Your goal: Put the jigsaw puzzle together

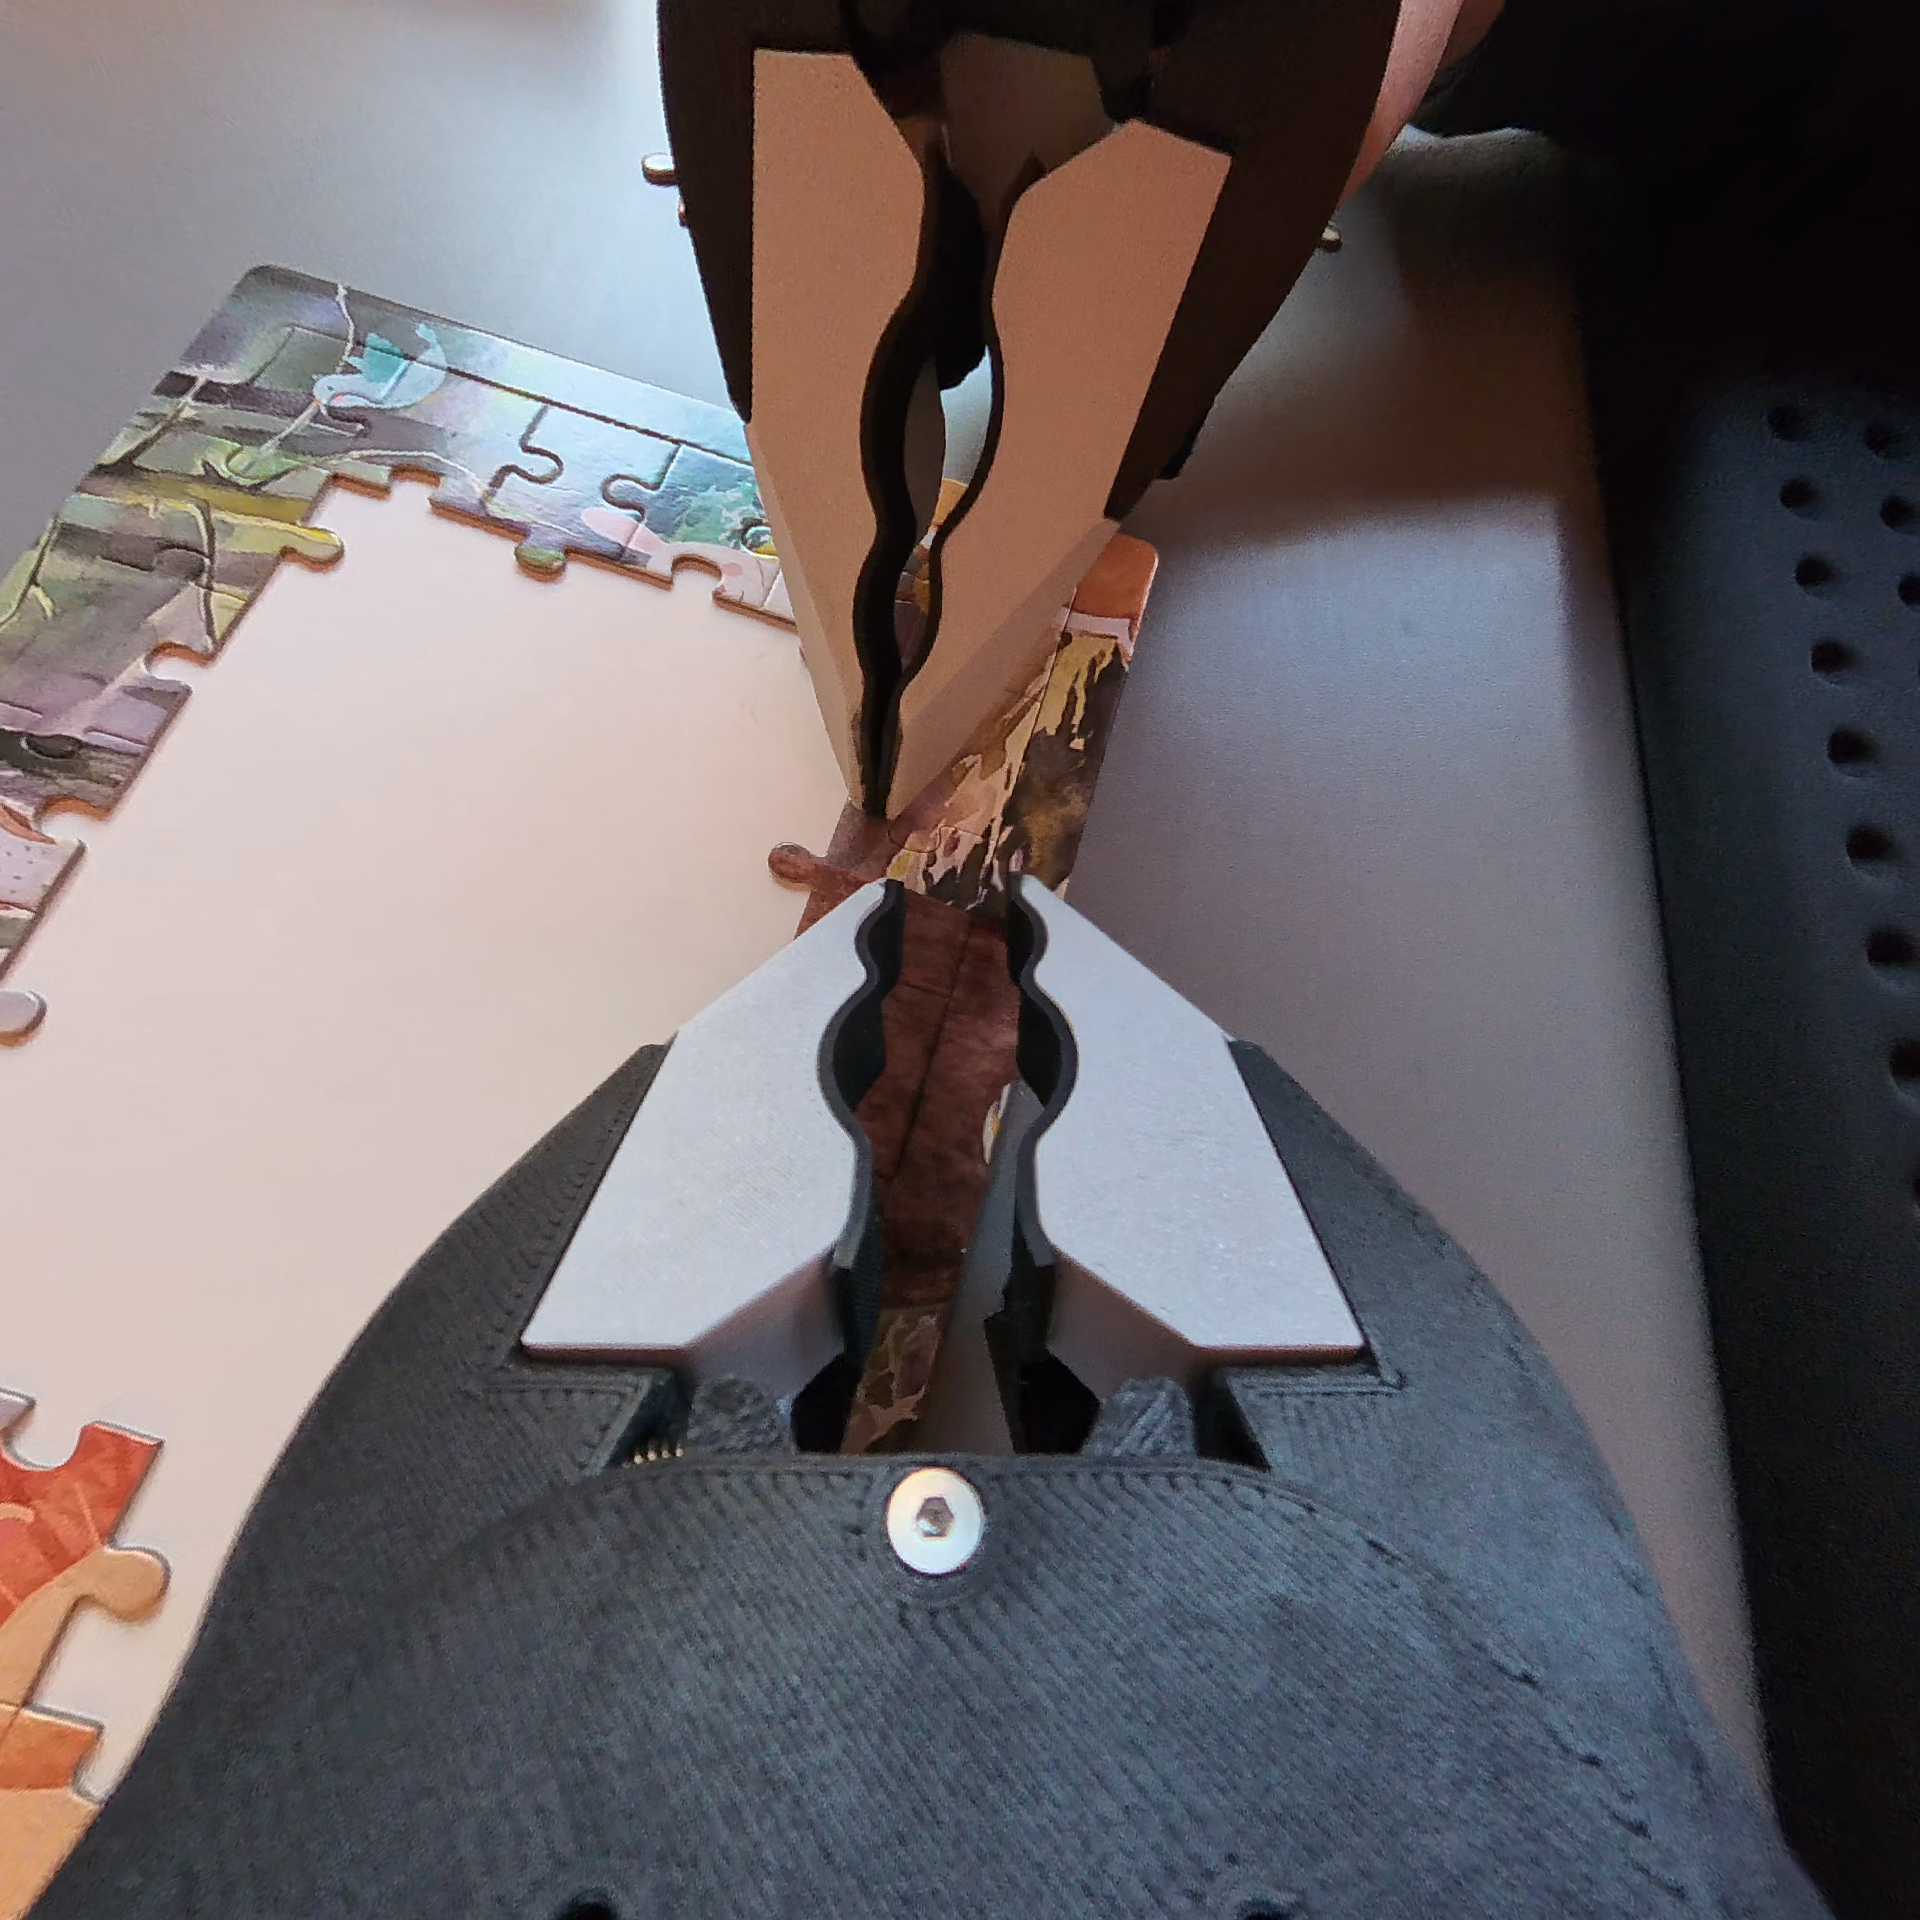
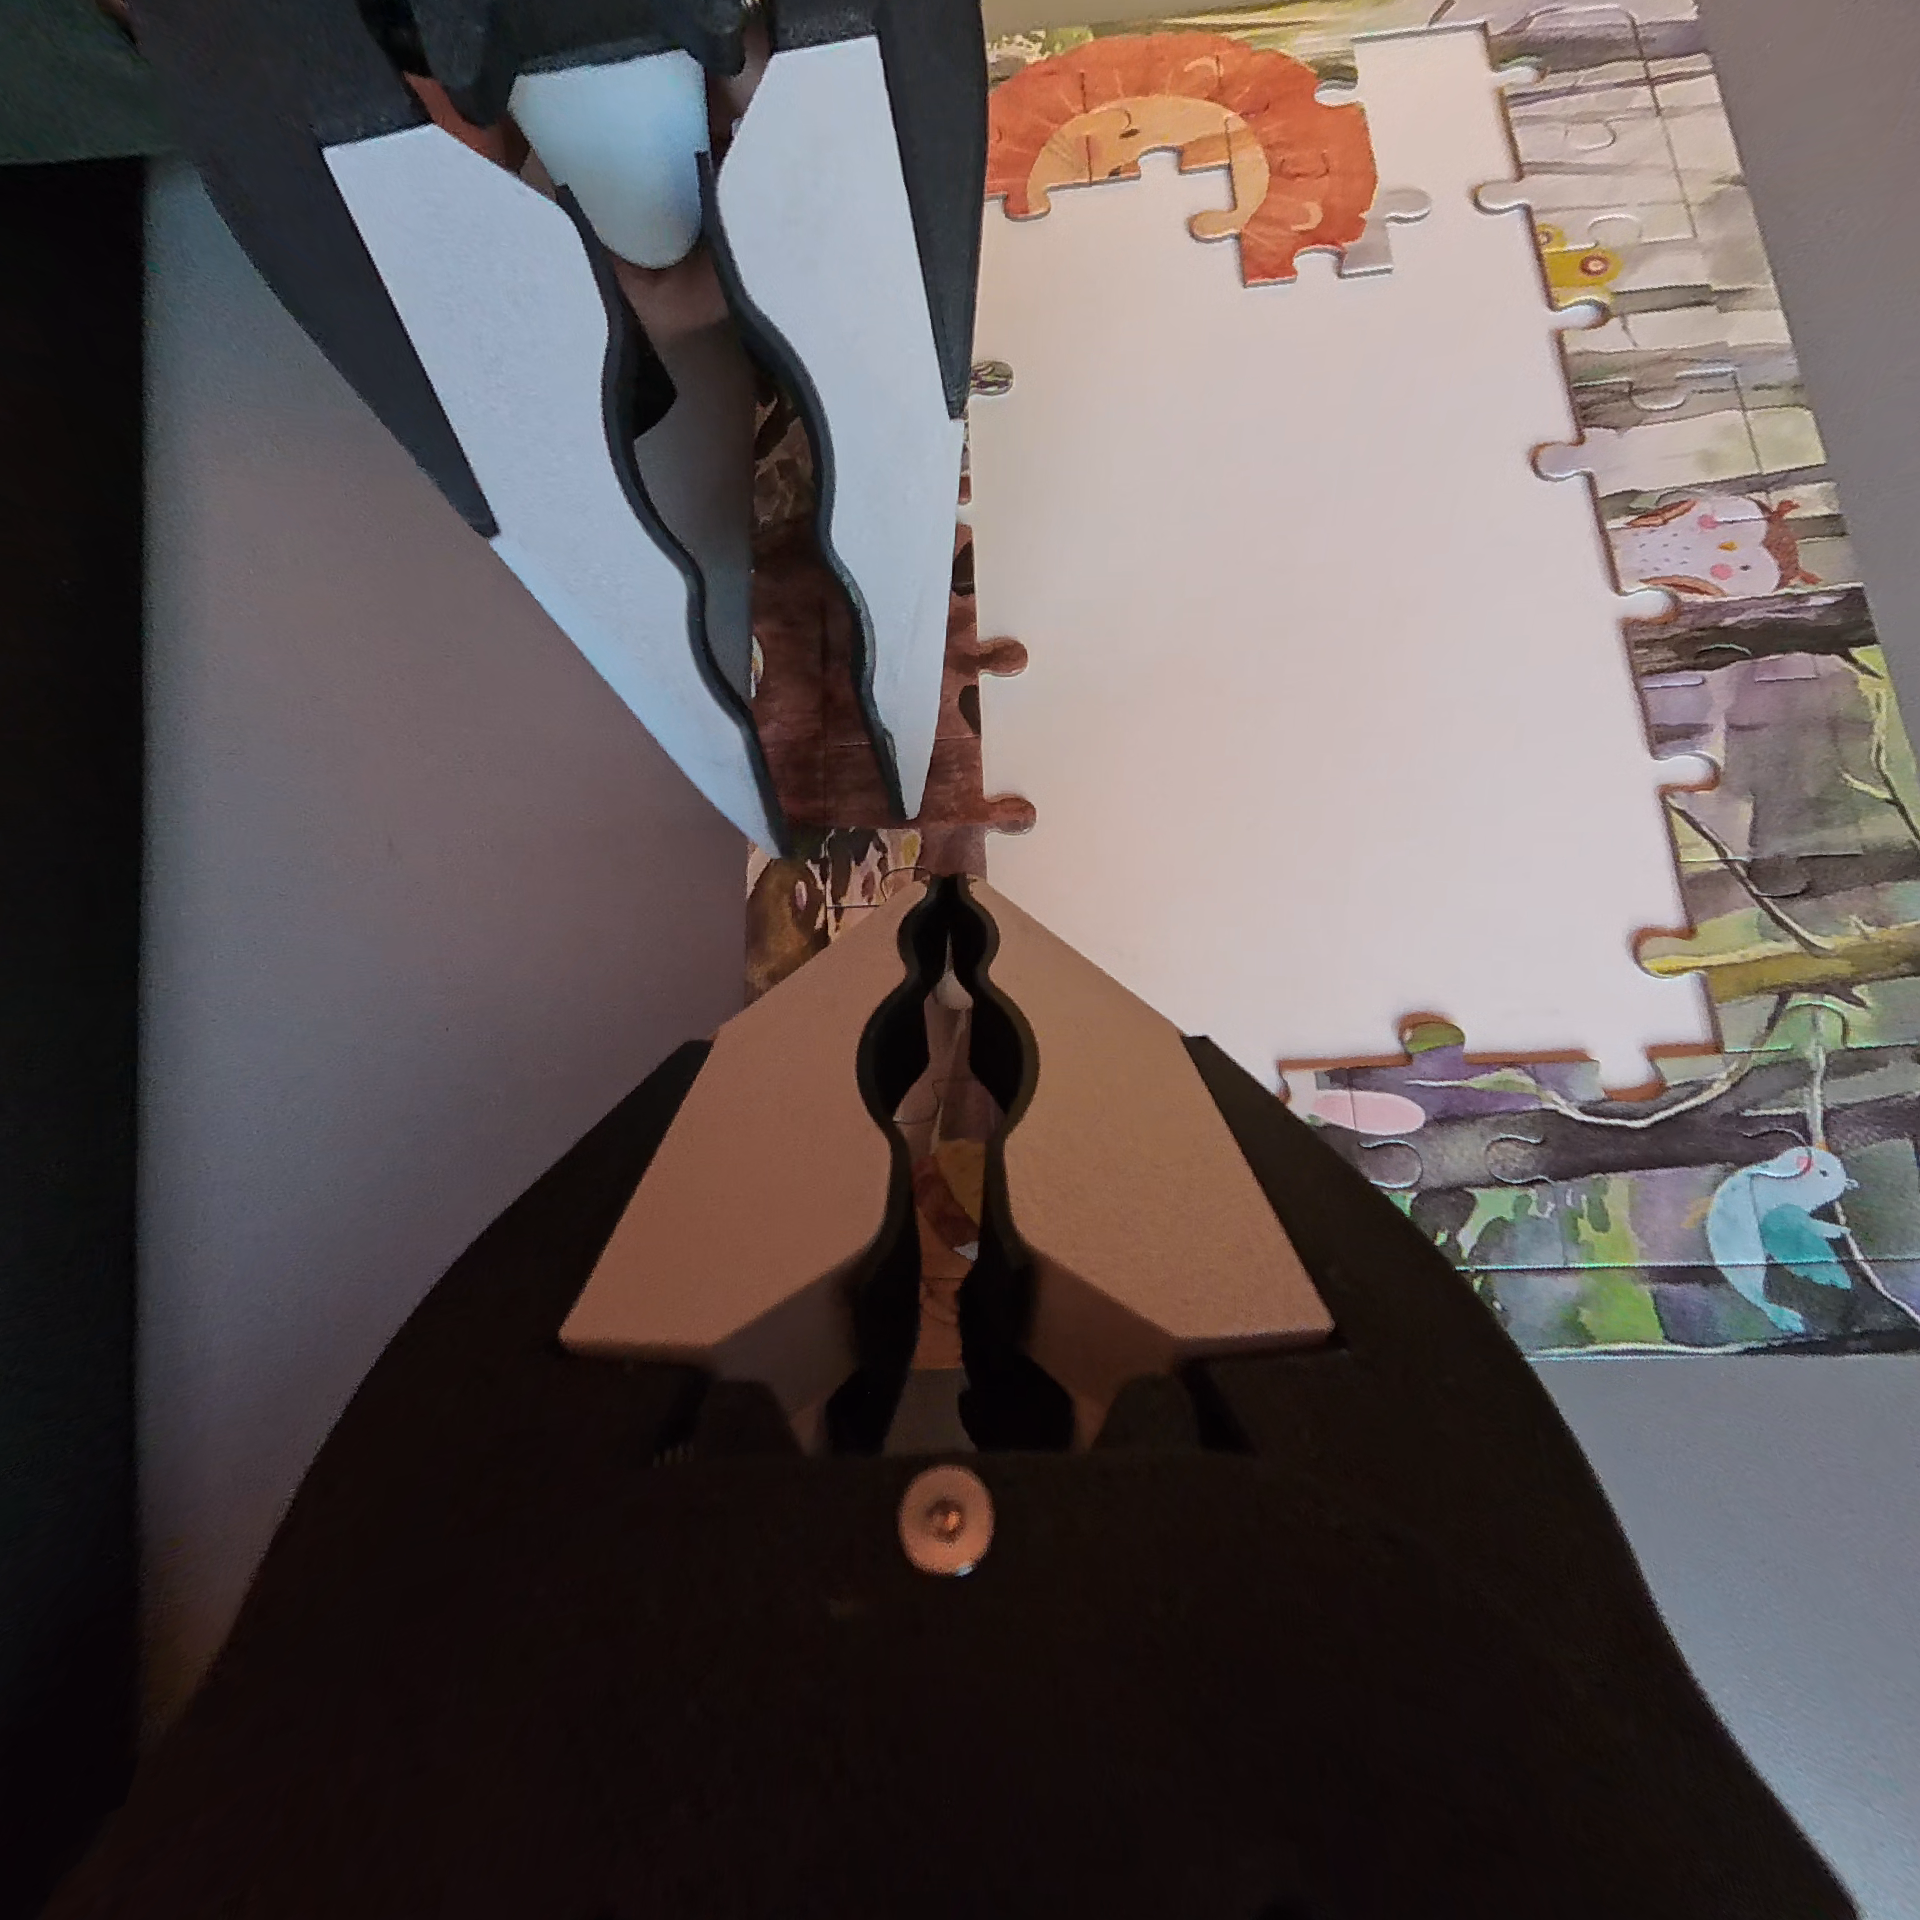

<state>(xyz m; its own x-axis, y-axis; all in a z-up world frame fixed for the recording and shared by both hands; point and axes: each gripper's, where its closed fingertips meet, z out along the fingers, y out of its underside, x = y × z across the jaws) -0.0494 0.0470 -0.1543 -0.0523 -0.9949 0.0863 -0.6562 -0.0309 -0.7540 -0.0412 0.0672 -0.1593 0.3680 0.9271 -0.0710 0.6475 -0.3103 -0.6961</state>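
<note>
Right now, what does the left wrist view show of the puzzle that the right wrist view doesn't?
Only the left view shows the dark perforated surface beyond the table edge. Only the right view shows the whole orange lion, the pink owl and the blue bird. Both show the two grippers meeting tip to tip over the brown edge strip of pieces, and the white unfilled middle.

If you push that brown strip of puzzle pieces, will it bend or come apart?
Probably it slides flat: the brown strip looks thin on a smooth table. Its visible seams suggest joints may flex or pop if lifted. Likely light.
</note>
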